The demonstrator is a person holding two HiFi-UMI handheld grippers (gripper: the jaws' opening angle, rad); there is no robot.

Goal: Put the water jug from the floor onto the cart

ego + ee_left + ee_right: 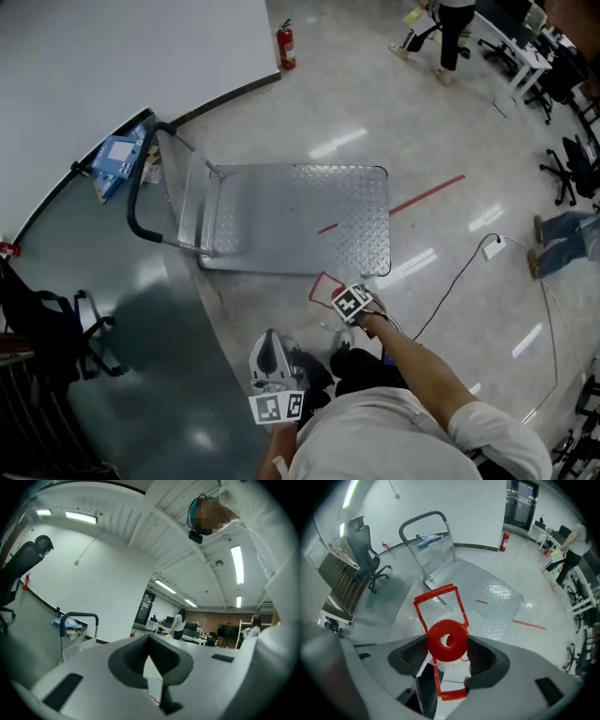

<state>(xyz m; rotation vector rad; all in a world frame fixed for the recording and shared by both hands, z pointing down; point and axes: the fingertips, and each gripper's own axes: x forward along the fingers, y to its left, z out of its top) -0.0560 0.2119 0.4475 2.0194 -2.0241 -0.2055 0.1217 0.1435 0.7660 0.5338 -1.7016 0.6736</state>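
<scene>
Water jug (447, 640), clear with a red cap and a red handle, was at the near edge of the cart (319, 211), not on its platform. Your right gripper (449, 651) was clamped on its neck, just under the cap. Whether the jug touched the floor (441, 141) I could not tell. Your left gripper (149, 641) was closed on nothing, nearer to you and to the left.
</scene>
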